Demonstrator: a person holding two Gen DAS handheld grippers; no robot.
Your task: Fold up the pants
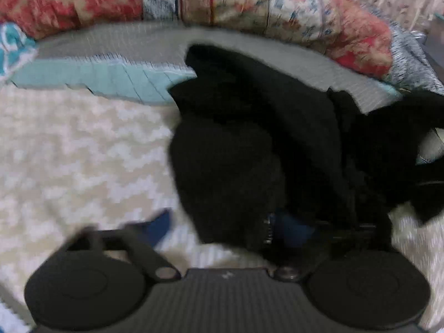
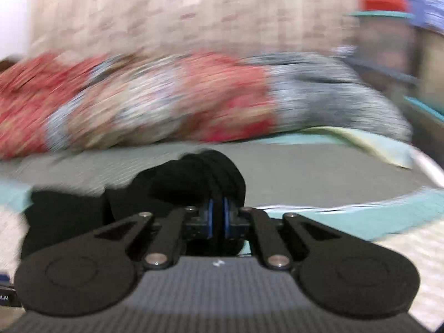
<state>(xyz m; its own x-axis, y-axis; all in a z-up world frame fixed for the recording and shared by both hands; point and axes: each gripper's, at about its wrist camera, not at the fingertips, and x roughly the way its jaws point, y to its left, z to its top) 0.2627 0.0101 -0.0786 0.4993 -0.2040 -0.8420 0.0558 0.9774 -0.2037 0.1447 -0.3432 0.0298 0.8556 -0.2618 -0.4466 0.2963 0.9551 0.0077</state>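
Note:
The black pants (image 1: 263, 144) lie bunched on the bed, spread from the middle toward the right. My left gripper (image 1: 222, 224) is open: its left blue finger (image 1: 158, 227) is over bare bedspread, its right finger (image 1: 291, 227) is partly buried under the pants' near edge. In the right wrist view my right gripper (image 2: 217, 216) is shut on a fold of the black pants (image 2: 199, 177), lifted a little above the bed. Both views are motion-blurred.
A cream zigzag bedspread (image 1: 77, 152) covers the near bed, with a teal and grey blanket (image 1: 116, 75) beyond. A red floral quilt (image 1: 249, 8) is heaped along the back. A shelf with containers (image 2: 388, 27) stands at the right.

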